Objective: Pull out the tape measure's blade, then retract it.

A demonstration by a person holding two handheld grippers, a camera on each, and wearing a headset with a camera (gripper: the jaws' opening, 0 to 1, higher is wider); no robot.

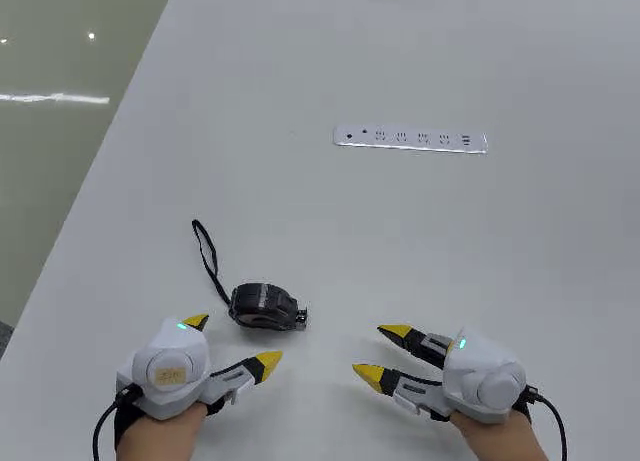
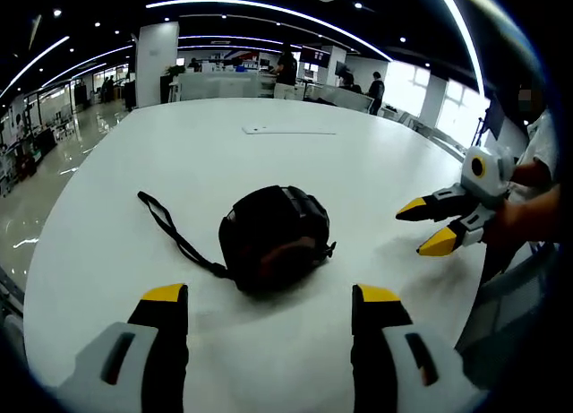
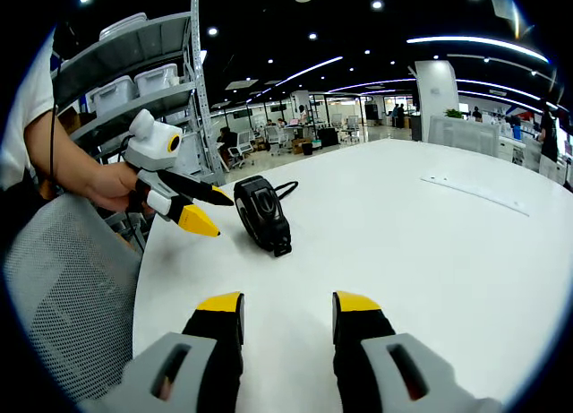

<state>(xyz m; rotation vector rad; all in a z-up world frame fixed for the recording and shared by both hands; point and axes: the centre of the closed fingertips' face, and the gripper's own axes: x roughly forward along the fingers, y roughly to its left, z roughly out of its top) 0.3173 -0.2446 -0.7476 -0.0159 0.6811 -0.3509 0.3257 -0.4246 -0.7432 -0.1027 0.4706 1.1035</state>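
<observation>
Tape measure (image 1: 266,307) shown on the table (image 1: 450,241), well apart from the strip (image 1: 410,139), nearer the person. Left gripper (image 1: 233,340) and right gripper (image 1: 379,352) are held nearer still, jaws parted, empty. Case judged rigid, compact: to be clamped across its flanks, blade pinched at the hook.

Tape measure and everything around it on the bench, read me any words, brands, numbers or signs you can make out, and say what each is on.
No text can be read here.
Tape measure: black case, no legible brand or numbers.
Power strip: markings too small to read.
Yellowish patch on the left tool: possibly a label, too blurred to read.
</observation>
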